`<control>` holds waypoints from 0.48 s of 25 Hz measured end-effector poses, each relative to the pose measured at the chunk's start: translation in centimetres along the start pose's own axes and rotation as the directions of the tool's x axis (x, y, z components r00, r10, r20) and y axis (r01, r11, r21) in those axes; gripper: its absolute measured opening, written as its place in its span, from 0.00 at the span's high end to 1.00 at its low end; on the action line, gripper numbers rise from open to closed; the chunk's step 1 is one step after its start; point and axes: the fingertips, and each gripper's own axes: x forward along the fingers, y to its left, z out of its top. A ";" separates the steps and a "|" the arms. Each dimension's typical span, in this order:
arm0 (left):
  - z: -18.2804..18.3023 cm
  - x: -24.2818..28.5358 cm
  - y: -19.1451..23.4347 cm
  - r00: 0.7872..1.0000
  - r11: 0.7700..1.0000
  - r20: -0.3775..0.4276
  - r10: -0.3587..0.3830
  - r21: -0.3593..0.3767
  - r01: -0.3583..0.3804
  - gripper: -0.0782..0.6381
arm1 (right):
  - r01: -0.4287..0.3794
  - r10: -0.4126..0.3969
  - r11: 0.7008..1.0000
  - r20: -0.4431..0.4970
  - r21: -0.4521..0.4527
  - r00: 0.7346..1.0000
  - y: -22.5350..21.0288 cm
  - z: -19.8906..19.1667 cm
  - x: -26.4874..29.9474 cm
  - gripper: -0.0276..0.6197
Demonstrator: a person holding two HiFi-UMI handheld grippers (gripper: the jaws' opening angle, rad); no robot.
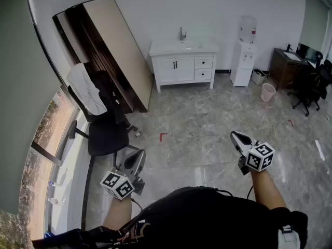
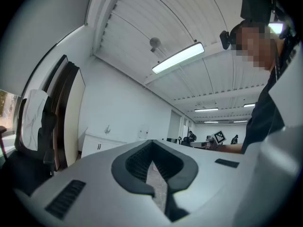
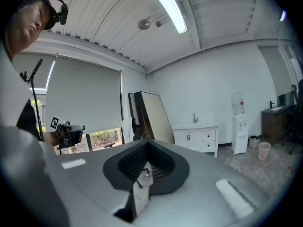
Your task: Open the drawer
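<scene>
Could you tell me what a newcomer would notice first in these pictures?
The white vanity cabinet with sink and drawers stands against the far wall, a water dispenser at its right. Nearer, by the window at left, a black office chair carries a white cloth. The left gripper and right gripper sit low in the head view, both shut and empty.

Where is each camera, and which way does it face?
Head view: on the head, looking down at floor, cabinet, forearms, left gripper, right gripper.
Left gripper view: along shut jaws toward the cabinet; torso, right gripper at right.
Right gripper view: along shut jaws toward the cabinet; head, left gripper at left.
All share the cabinet.
</scene>
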 end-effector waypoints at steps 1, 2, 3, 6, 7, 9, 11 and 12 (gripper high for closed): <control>0.1 0.0 -0.1 1.000 1.000 0.000 -0.002 0.000 0.002 0.90 | 0.002 -0.002 1.000 0.000 -0.001 1.000 0.0 0.0 -0.1 0.97; 0.2 -0.1 -0.1 1.000 1.000 0.000 -0.003 0.000 0.003 0.90 | 0.003 -0.003 1.000 -0.001 -0.002 1.000 0.1 0.1 -0.2 0.97; 0.3 -0.2 -0.2 1.000 1.000 -0.001 -0.004 0.000 0.004 0.90 | 0.003 -0.003 1.000 -0.001 -0.002 1.000 0.2 0.2 -0.2 0.97; 0.5 -0.2 -0.3 1.000 1.000 -0.006 -0.003 0.002 0.003 0.90 | 0.001 -0.001 1.000 -0.001 -0.004 1.000 0.3 0.3 -0.3 0.97; 0.5 -0.1 -0.3 1.000 1.000 -0.004 -0.005 0.003 0.005 0.90 | 0.001 -0.001 1.000 -0.001 -0.005 1.000 0.3 0.3 -0.3 0.97; 0.3 -0.2 -0.3 1.000 1.000 -0.003 -0.010 0.004 0.010 0.90 | 0.002 -0.002 1.000 0.000 -0.004 1.000 0.3 0.3 -0.5 0.97; 0.3 -0.3 -0.3 1.000 1.000 -0.003 -0.013 0.004 0.014 0.90 | 0.003 -0.003 1.000 0.004 0.008 1.000 0.4 0.2 -0.5 0.96; 0.3 -0.3 -0.3 1.000 1.000 -0.004 -0.014 0.004 0.014 0.90 | 0.005 -0.005 1.000 0.008 0.019 1.000 0.3 0.3 -0.5 0.96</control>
